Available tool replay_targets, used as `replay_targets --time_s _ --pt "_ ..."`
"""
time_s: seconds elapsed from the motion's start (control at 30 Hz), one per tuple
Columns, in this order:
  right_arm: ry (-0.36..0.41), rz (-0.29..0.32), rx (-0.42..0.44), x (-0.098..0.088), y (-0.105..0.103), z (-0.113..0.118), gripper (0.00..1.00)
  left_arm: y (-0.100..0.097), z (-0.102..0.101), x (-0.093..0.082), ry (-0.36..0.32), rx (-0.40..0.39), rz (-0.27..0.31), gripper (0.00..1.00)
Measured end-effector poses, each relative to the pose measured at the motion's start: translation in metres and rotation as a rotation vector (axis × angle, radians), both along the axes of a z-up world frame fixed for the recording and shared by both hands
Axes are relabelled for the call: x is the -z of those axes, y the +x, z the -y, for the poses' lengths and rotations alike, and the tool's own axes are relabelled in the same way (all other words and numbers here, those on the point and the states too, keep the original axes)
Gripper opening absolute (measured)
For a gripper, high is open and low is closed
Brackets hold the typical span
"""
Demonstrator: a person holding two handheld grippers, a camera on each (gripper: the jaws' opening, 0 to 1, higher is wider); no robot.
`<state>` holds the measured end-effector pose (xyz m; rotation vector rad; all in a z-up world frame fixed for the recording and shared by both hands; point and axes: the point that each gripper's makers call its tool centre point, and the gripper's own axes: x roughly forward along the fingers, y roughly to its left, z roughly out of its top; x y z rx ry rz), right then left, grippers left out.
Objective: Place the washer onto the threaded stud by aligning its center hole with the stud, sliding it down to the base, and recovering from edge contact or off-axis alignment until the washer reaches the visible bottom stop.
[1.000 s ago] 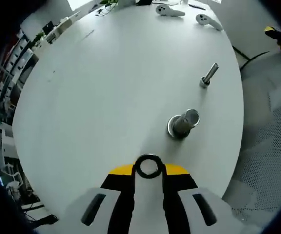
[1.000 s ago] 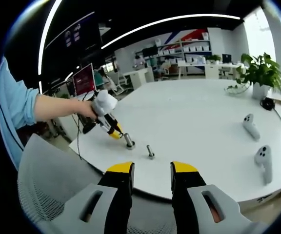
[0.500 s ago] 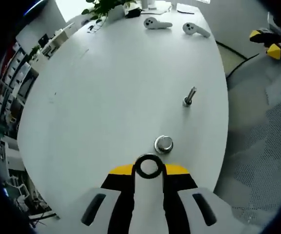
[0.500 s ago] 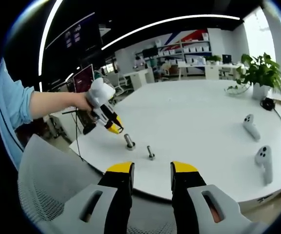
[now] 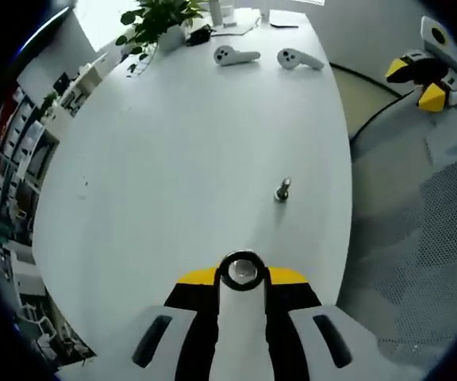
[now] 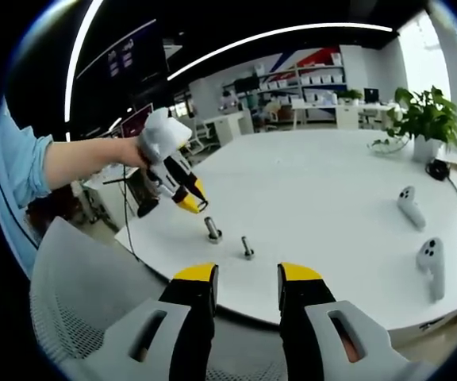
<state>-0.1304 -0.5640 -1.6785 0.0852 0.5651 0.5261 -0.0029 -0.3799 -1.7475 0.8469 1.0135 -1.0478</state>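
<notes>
My left gripper (image 5: pixel 241 278) is shut on a dark ring-shaped washer (image 5: pixel 223 270), held flat between its yellow-tipped jaws. A grey metal end of the threaded stud (image 5: pixel 243 272) shows through the washer's hole. In the right gripper view, a hand holds the left gripper (image 6: pixel 190 202) in the air, up and to the left of the upright stud (image 6: pixel 213 230) near the white table's edge. There the washer is too small to make out. My right gripper (image 6: pixel 247 278) is open and holds nothing, off the table's near edge.
A small bolt (image 5: pixel 282 189) (image 6: pixel 247 248) stands on the round white table (image 5: pixel 173 159) beside the stud. Two white controllers (image 5: pixel 235 55) (image 5: pixel 298 58) and a potted plant (image 5: pixel 155 20) lie at the far side. A mesh chair (image 6: pixel 78 309) is below the table edge.
The left gripper has lifted and tilted over the stud, which slid in its view from beyond the washer to behind the hole. The right gripper has not moved.
</notes>
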Motion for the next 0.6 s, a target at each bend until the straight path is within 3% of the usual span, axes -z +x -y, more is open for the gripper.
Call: replay_targets --time_s 0.6 --pt "-0.003 -0.004 -0.023 0.001 -0.001 -0.003 0.32 0.002 -0.002 0.031 0.082 0.009 -0.056 0.19"
